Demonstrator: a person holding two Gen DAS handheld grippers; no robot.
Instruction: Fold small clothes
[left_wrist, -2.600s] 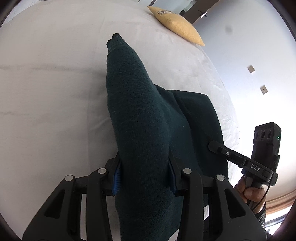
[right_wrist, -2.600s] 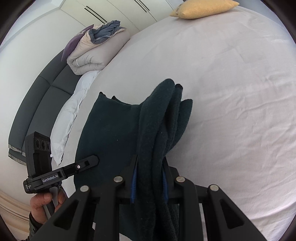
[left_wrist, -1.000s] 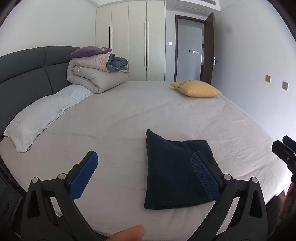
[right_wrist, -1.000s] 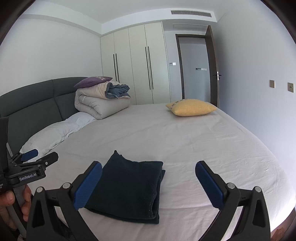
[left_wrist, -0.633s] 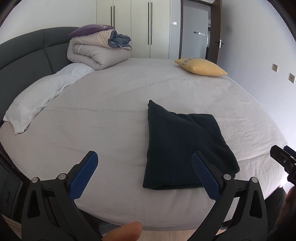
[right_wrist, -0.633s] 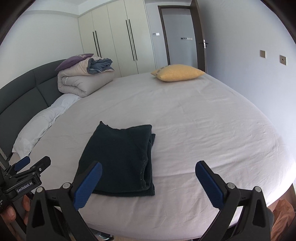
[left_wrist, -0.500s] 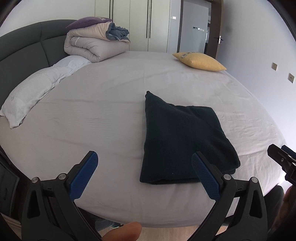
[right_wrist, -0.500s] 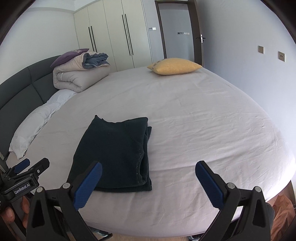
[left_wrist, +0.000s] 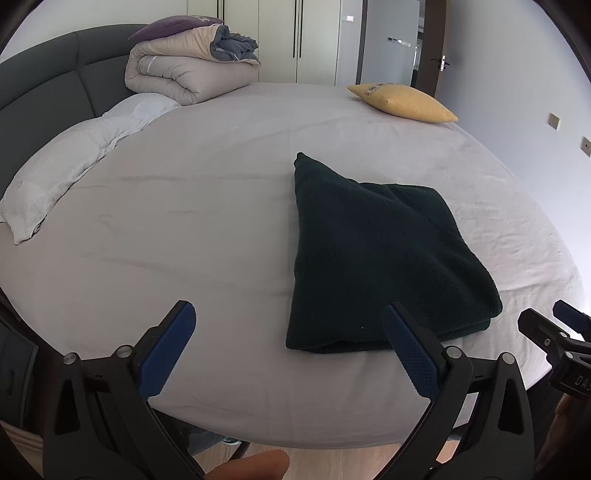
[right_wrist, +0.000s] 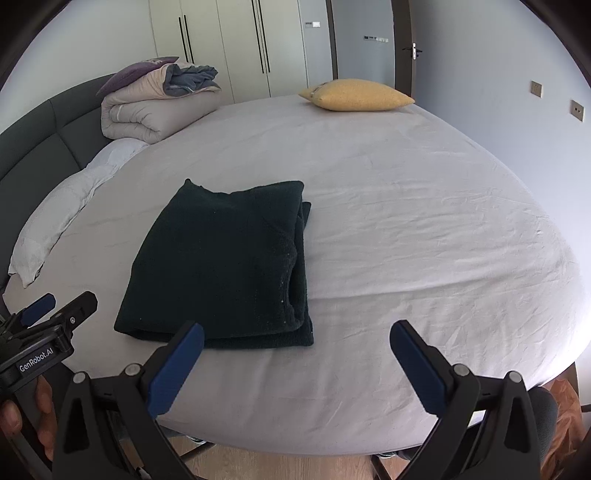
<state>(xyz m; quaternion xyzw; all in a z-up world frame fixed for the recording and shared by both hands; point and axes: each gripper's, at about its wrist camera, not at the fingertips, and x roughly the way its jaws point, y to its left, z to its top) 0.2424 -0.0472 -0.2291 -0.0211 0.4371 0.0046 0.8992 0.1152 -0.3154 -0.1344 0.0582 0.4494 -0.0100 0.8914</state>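
Observation:
A dark green garment (left_wrist: 373, 254) lies folded into a flat rectangle on the white bed sheet (left_wrist: 207, 206), near the front edge. It also shows in the right wrist view (right_wrist: 225, 262). My left gripper (left_wrist: 288, 350) is open and empty, held back over the bed's front edge, just short of the garment's near edge. My right gripper (right_wrist: 295, 369) is open and empty, also back at the front edge, in front of the garment's near right corner. Each gripper shows at the side of the other's view, the right one (left_wrist: 554, 339) and the left one (right_wrist: 48, 321).
A yellow pillow (left_wrist: 402, 101) lies at the far side of the bed. A rolled beige duvet (left_wrist: 188, 70) and a white pillow (left_wrist: 66, 177) lie by the dark headboard (left_wrist: 40, 85) on the left. Wooden floor (right_wrist: 295, 465) shows below the bed's edge.
Both grippers let go of the garment, opened and pulled back. The garment now lies folded on the bed. In the last half second the views shifted only slightly.

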